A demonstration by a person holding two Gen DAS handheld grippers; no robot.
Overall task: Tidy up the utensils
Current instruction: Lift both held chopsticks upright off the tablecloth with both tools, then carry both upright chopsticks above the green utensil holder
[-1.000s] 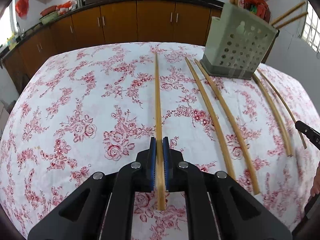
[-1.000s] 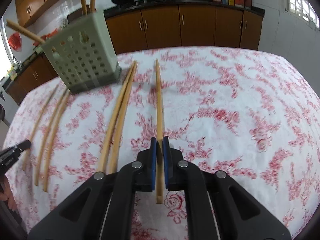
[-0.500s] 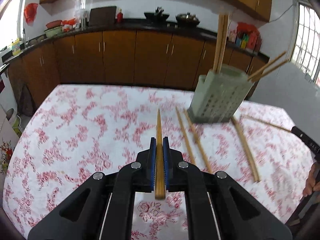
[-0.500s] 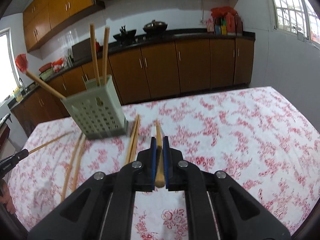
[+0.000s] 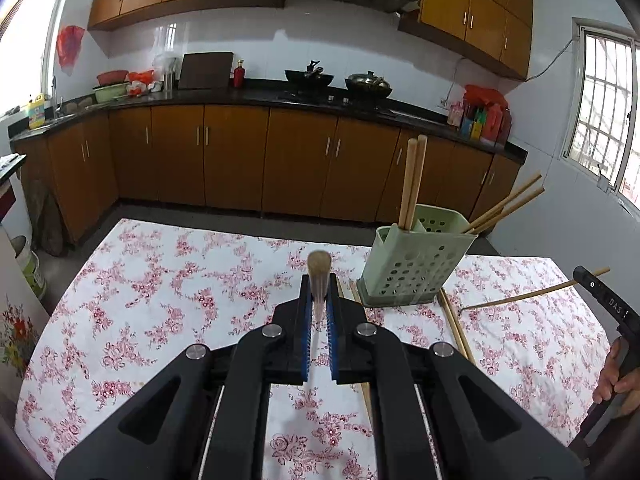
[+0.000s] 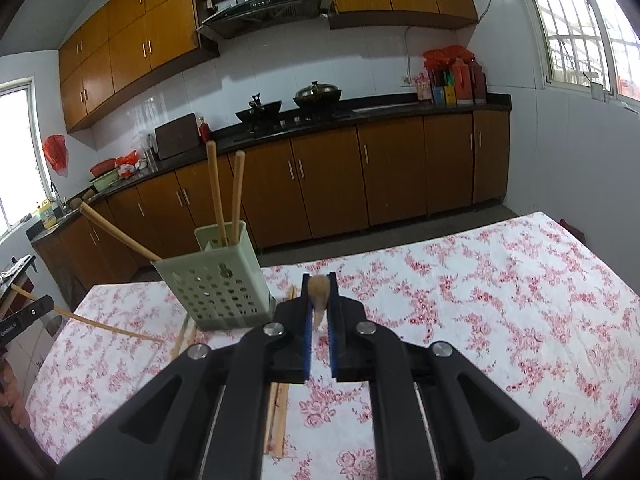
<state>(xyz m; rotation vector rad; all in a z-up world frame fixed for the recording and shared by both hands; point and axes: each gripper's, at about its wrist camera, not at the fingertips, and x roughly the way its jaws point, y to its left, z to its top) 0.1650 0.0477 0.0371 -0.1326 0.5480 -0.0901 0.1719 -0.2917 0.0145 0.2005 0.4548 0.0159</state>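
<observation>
Soft daylight from blown-out side windows (image 5: 608, 120), strong fisheye bending and dark corners, nearest chopstick tip (image 5: 319, 264) blurred.

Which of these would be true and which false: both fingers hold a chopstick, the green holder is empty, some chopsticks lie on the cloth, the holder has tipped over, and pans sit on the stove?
1. Each gripper, left gripper and right gripper, is shut on a chopstick: left chopstick, right chopstick. True.
2. The green holder is empty. False: chopsticks stand in it.
3. Loose chopsticks lie on the floral tablecloth. True.
4. The holder has tipped over. False: it stands upright on the table.
5. Pans sit on the stove. True.
</observation>
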